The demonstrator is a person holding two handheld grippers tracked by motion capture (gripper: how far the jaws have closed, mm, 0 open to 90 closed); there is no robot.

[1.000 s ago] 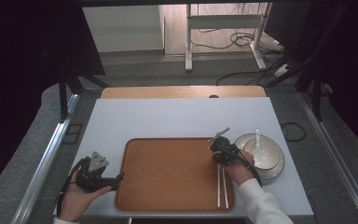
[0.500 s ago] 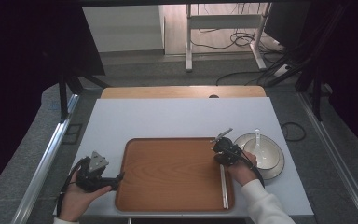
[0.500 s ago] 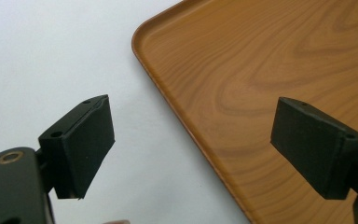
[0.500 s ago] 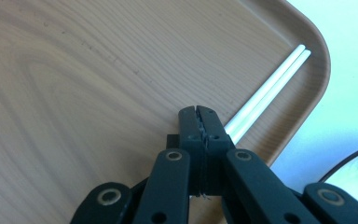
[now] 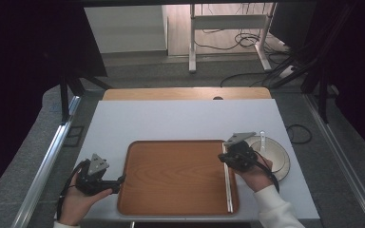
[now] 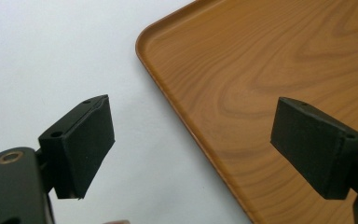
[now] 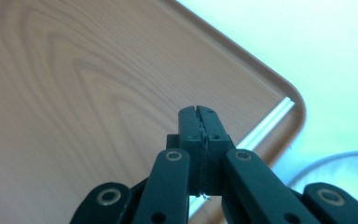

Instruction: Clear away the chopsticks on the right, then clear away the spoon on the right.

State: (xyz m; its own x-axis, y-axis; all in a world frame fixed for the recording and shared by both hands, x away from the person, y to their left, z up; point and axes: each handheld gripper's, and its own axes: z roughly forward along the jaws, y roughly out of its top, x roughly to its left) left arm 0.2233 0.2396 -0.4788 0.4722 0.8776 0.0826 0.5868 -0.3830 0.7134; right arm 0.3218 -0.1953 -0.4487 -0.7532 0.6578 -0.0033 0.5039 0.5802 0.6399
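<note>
closed right gripper (image 5: 224,157) above chopsticks (image 5: 227,183) on tray (image 5: 171,175)

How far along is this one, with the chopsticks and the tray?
Done: the chopsticks lie together in the tray along its right rim. In hand: the right tongs, shut with nothing visibly between them, hover over that corner; the left tongs wait open at the tray's left edge. Left, probably: the plate with its spoon sits beside the tray, not yet loaded.
</note>
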